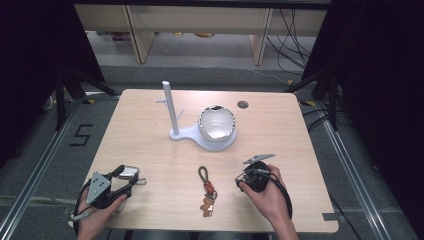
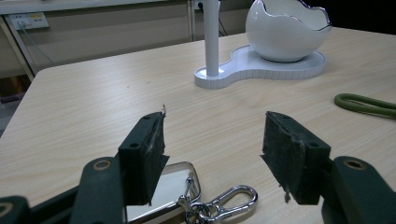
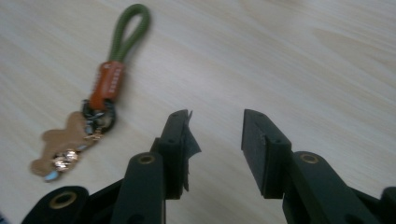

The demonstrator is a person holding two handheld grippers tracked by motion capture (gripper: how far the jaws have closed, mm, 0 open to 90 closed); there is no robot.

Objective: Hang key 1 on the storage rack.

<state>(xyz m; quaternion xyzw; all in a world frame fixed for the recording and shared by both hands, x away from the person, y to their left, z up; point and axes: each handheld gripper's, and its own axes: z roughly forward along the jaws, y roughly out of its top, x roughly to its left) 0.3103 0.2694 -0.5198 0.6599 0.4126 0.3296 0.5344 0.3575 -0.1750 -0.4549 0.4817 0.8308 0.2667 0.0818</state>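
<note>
- The wooden table (image 1: 150, 130) carried a white stand (image 1: 192, 134) near its middle, made of a flat curved base with an upright white post (image 1: 168, 105) at its left end.
- A white egg-shaped bowl (image 1: 216, 123) with a jagged open rim sat on the right end of that base, near the post but apart from it.
- A keychain (image 1: 206, 190) with a green cord loop, an orange band and a tan bear-shaped charm lay flat on the near part of the table, between the two hands.
- The left gripper (image 1: 131, 176) was held low at the near left corner, its jaws spread wide with nothing between them.
- In the left gripper view, a shiny metal tag with a silver clasp (image 2: 196, 198) lay on the table just below and between the left gripper's (image 2: 212, 144) pads; whether the left pad touched it could not be told.
- The right gripper (image 1: 256, 167) was held by the person's right hand (image 1: 270, 195), just right of the keychain and apart from it.
- In the right gripper view, the right gripper's (image 3: 217, 140) jaws stood parted over bare wood, holding nothing, with the keychain (image 3: 88, 116) lying off to their left.
- A small dark round hole (image 1: 243, 104) showed in the tabletop towards the far right.
</note>
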